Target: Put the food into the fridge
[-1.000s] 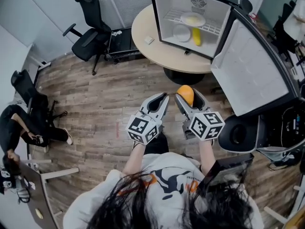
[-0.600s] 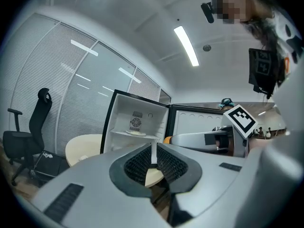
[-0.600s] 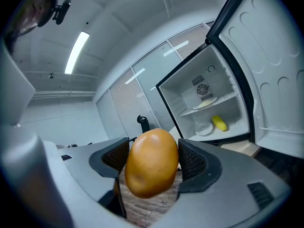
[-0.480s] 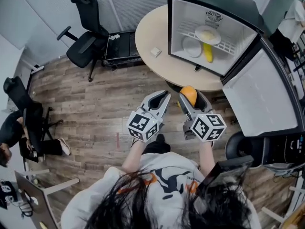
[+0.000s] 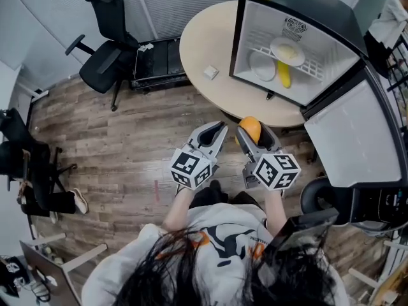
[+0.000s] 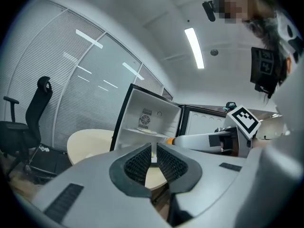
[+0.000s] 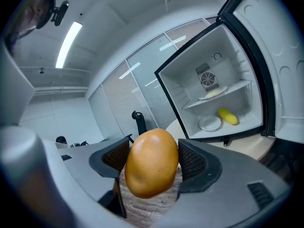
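An orange, egg-shaped fruit (image 7: 151, 163) (image 5: 249, 129) sits between the jaws of my right gripper (image 5: 250, 132) (image 7: 152, 163), which is shut on it. My left gripper (image 5: 217, 131) (image 6: 154, 159) is shut with nothing between its pads. Both hang over the wooden floor just short of the round table (image 5: 205, 38). On that table stands a small fridge (image 5: 290, 46) (image 7: 216, 87) with its door (image 5: 347, 136) swung open. Inside, a yellow food piece (image 5: 285, 74) (image 7: 228, 116) and a white plate (image 5: 262, 65) (image 7: 209, 123) lie on the bottom. A second plate of food (image 5: 287, 51) rests on the wire shelf.
A small white object (image 5: 210, 72) lies on the table's left part. A black office chair (image 5: 105, 46) stands at the far left, another (image 5: 29, 164) at the left edge. A dark stool (image 5: 315, 196) is close to my right gripper. Blinds (image 6: 71, 94) line the far wall.
The head view has shifted: the table and fridge now sit further right and lower in the picture. Both grippers keep their pose, the fruit still held in the right one.
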